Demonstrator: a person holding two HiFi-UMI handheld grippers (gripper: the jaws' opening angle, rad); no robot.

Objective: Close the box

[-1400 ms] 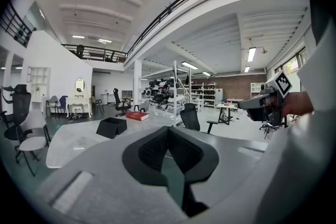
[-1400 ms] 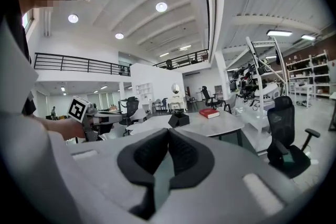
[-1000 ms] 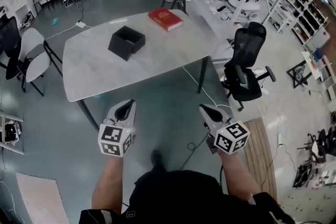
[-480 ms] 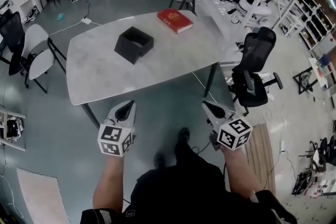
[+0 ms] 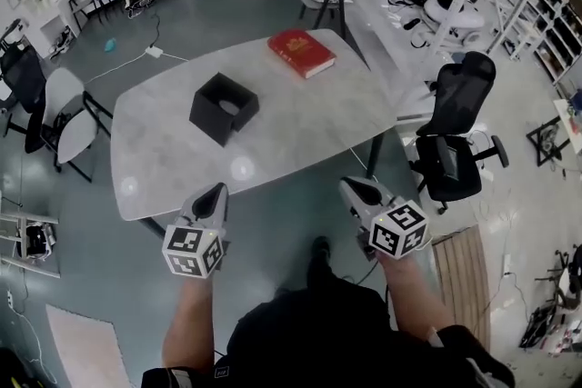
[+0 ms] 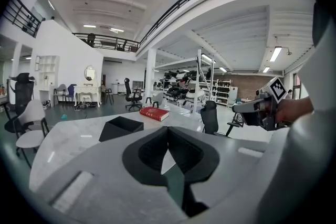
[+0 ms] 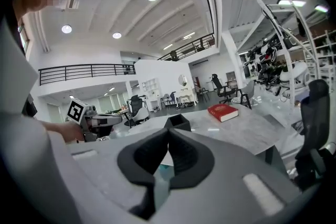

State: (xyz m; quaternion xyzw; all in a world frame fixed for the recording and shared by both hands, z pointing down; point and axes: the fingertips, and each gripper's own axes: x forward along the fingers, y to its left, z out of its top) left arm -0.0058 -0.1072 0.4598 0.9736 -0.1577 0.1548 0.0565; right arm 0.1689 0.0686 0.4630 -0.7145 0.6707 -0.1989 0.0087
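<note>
At the near edge of the grey table (image 5: 300, 127), seen from the head view, both tools are short of the work. Left gripper (image 5: 215, 192): jaws together, nothing between them, held just off the table's front edge. Beyond it, on the left-centre of the tabletop, sits the black box (image 5: 224, 108), top open, something pale inside; it is well apart from both tools. I cannot tell whether its lid is a hinged flap or a separate piece. A red book (image 5: 301, 52) lies further back towards the right, clear of the box. Right gripper (image 5: 351, 185): jaws likewise pressed together and empty, level with the left one. Step in hand, as I judge it: approach. To do it well, step up to the table, find the lid first, steady the box wall with one tool and bring the lid over squarely with the other, so the light box does not skid.
</note>
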